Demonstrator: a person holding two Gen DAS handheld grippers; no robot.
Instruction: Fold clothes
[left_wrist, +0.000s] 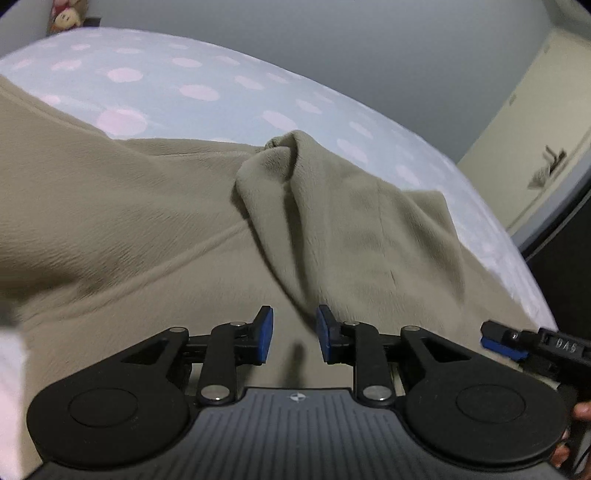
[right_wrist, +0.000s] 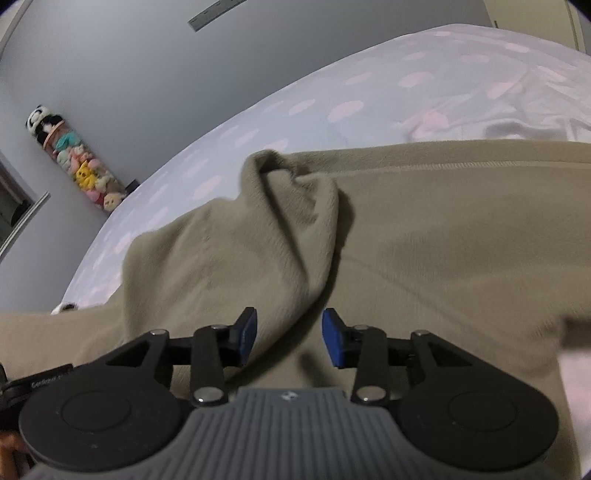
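A beige fleece garment (left_wrist: 147, 229) lies spread on a bed, with a raised fold or sleeve (left_wrist: 280, 184) bunched up in its middle. The garment also shows in the right wrist view (right_wrist: 443, 240), with the same fold (right_wrist: 295, 206) ahead of the fingers. My left gripper (left_wrist: 294, 334) is open and empty, just above the fabric near the foot of the fold. My right gripper (right_wrist: 289, 338) is open and empty, over the lower end of the fold. The right gripper's tip (left_wrist: 506, 341) shows at the left view's right edge.
The bed has a pale blue sheet with pink dots (left_wrist: 192, 85). A grey wall (left_wrist: 369, 44) stands behind it. A tube of plush toys (right_wrist: 81, 162) hangs on the wall at the left. A cream door (left_wrist: 535, 140) is at the right.
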